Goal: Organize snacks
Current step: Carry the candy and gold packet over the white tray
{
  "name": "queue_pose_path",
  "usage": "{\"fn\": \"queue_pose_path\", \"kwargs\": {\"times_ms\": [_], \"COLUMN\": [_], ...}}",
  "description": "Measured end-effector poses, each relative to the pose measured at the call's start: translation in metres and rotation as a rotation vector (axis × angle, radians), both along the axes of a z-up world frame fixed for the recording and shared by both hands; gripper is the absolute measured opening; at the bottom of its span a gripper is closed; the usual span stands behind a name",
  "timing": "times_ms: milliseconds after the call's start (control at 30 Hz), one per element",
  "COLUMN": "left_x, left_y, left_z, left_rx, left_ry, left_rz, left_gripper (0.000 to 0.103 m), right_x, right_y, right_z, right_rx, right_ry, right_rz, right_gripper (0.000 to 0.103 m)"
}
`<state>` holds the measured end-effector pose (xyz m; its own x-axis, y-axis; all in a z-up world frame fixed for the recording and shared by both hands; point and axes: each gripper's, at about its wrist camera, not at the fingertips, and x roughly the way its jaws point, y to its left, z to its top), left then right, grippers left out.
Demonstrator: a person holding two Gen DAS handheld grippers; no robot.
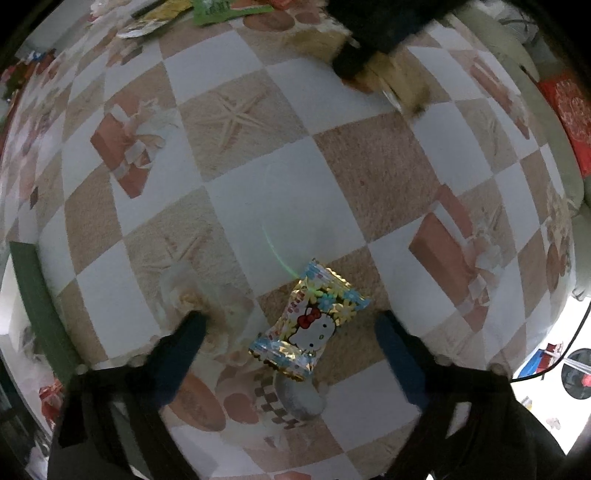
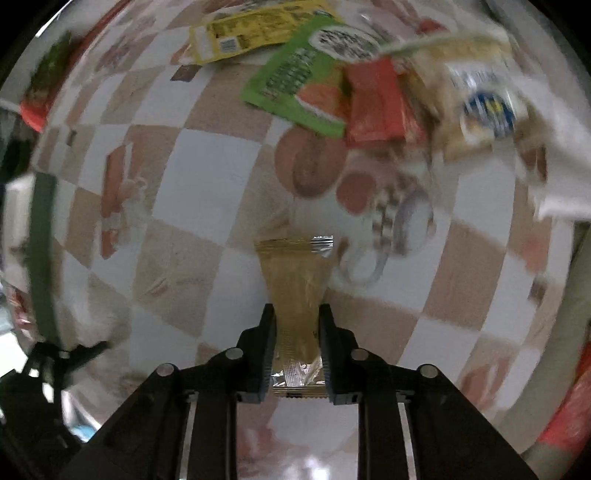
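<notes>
Snacks: we log a small foil candy wrapper printed with flowers and a white cartoon cat with a red bow (image 1: pixel 309 320), lying flat on the checkered beige-and-white tablecloth (image 1: pixel 243 206) between the fingers of the left gripper (image 1: pixel 291 325). Its jaws are spread wide; neither blue-padded finger touches the wrapper.

The right gripper (image 2: pixel 296 314) has its jaws pressed in on a translucent golden-brown sachet with crimped silver ends (image 2: pixel 295 291), pinching it at the lower half while the upper end sticks out forward above the cloth.

Beyond it we record a loose heap: a yellow flat packet (image 2: pixel 255 31), a green packet with an orange picture (image 2: pixel 299 85), a red-orange wrapper (image 2: pixel 376 103) overlapping the green one, and a blurred tan bag with a blue round logo (image 2: pixel 476 99). Print on all of them is too blurred to read.

In the left view the sachet (image 1: pixel 391 79) appears smeared at the far end.
</notes>
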<state>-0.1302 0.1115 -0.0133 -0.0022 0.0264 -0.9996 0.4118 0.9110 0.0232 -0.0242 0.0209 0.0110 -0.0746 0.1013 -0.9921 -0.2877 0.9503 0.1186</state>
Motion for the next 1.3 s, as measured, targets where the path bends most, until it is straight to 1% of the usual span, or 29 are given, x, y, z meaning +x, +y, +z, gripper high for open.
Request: {"fn": "queue_pose_path", "kwargs": {"times_ms": [33, 67, 100, 133, 167, 267, 367, 533, 633, 767, 833, 867, 900, 933, 967, 1000, 1200, 1300], "left_x": [0.000, 0.000, 0.000, 0.001, 0.002, 0.005, 0.005, 0.005, 0.006, 0.003, 0.000, 0.001, 0.000, -0.001, -0.002, -0.004, -0.005, -0.007], "left_y": [0.002, 0.003, 0.005, 0.007, 0.010, 0.020, 0.035, 0.052, 0.062, 0.077, 0.080, 0.085, 0.090, 0.094, 0.101, 0.102, 0.122, 0.138], "left_z": [0.004, 0.007, 0.010, 0.012, 0.013, 0.016, 0.019, 0.040, 0.054, 0.073, 0.082, 0.086, 0.089, 0.092, 0.095, 0.097, 0.102, 0.107], "left_rx": [-0.003, -0.005, -0.007, -0.010, -0.011, -0.061, -0.071, -0.087, -0.093, -0.096, -0.096, -0.096, -0.096, -0.097, -0.098, -0.098, -0.104, -0.108], "left_ry": [-0.007, -0.013, -0.018, -0.017, -0.012, 0.021, 0.032, -0.001, -0.022, -0.052, -0.066, -0.072, -0.079, -0.086, -0.091, -0.095, -0.126, -0.141], "left_rz": [0.009, 0.013, 0.018, 0.023, 0.031, 0.083, 0.116, 0.136, 0.150, 0.174, 0.185, 0.192, 0.201, 0.210, 0.221, 0.229, 0.291, 0.329], "left_gripper": [0.074, 0.059, 0.050, 0.029, 0.027, 0.027, 0.027, 0.027, 0.027, 0.027, 0.027, 0.027, 0.027, 0.027, 0.027, 0.027, 0.027, 0.027], "right_x": [-0.003, -0.008, -0.011, -0.016, -0.019, -0.029, -0.038, -0.042, -0.041, -0.035, -0.043, -0.039, -0.058, -0.085, -0.086, -0.092, -0.091, -0.091], "right_y": [-0.006, -0.012, -0.015, -0.019, -0.023, -0.031, -0.036, -0.043, -0.039, -0.023, -0.015, -0.009, 0.002, 0.005, 0.013, 0.015, 0.047, 0.069], "right_z": [0.001, 0.002, 0.003, 0.003, 0.004, 0.004, 0.008, 0.017, 0.025, 0.041, 0.046, 0.049, 0.049, 0.063, 0.064, 0.071, 0.082, 0.089], "right_rx": [0.013, 0.029, 0.039, 0.050, 0.056, 0.066, 0.076, 0.101, 0.104, 0.110, 0.112, 0.113, 0.114, 0.116, 0.120, 0.123, 0.151, 0.161], "right_ry": [0.007, 0.014, 0.020, 0.030, 0.037, 0.054, 0.063, 0.069, 0.062, 0.043, 0.032, 0.026, 0.020, 0.016, 0.014, 0.012, 0.016, 0.007], "right_rz": [-0.023, -0.051, -0.065, -0.084, -0.095, -0.118, -0.139, -0.178, -0.176, -0.152, -0.136, -0.122, -0.113, -0.109, -0.099, -0.093, -0.064, -0.029], "right_gripper": [0.023, 0.023, 0.023, 0.023, 0.023, 0.023, 0.023, 0.023, 0.023, 0.023, 0.023, 0.023, 0.023, 0.023, 0.023, 0.023, 0.023, 0.023]}}
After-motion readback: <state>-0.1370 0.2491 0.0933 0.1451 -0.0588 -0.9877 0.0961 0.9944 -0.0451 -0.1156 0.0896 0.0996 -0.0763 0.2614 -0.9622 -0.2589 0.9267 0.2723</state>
